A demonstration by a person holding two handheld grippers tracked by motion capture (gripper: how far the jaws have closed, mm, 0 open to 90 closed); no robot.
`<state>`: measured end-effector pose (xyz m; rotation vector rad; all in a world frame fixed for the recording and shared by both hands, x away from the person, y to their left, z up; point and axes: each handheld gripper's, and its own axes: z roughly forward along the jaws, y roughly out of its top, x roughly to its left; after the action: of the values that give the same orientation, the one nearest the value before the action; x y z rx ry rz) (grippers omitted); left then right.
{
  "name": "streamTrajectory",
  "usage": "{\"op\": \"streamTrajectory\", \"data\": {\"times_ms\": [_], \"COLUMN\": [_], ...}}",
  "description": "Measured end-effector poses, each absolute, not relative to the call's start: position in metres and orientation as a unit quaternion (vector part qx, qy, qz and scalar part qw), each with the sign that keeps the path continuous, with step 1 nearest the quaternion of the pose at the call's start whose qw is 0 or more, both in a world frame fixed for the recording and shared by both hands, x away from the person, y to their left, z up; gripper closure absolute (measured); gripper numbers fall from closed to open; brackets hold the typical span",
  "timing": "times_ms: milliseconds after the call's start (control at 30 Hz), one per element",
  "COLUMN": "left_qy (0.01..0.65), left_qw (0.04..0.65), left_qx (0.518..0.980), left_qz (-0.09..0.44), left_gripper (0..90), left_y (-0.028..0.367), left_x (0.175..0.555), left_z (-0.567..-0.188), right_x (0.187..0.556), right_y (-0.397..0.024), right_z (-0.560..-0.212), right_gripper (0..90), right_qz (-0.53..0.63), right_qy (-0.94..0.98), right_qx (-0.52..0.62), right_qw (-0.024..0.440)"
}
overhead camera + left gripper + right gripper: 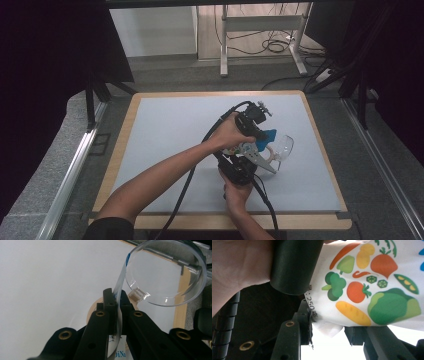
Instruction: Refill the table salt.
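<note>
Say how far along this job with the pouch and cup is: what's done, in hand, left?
Done: both tongs grip the pouch; the left tongs pinch its thin edge, the right tongs clamp its printed body. In hand: holding it beside the clear cup, which looks empty. Left: probably opening the pouch and filling the cup.

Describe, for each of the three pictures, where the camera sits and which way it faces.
High view: above the table, looking down; both forearms and each hand-held gripper show.
Left gripper view: rides the left hand-held gripper, facing its jaws, shut on the pouch edge beside the clear cup.
Right gripper view: rides the right hand-held gripper, facing the pouch.
Shared: pouch.
</note>
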<state>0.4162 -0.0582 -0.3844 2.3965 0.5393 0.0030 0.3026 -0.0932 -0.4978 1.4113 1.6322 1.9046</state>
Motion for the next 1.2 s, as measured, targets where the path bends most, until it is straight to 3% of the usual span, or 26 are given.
{"op": "streamTrajectory", "data": {"times_ms": [1200], "left_qy": [0.206], "left_qw": [0.333], "left_qx": [0.92], "left_qz": [0.002], "left_gripper": [89.2], "left_y": [-0.0607], "left_x": [0.4149], "left_z": [-0.3825], "right_x": [0.3031], "right_y": [-0.0919], "right_z": [-0.4957], "right_gripper": [62.8], "right_qz": [0.66], "right_qy": [0.553], "right_qx": [0.491], "right_qw": [0.131]}}
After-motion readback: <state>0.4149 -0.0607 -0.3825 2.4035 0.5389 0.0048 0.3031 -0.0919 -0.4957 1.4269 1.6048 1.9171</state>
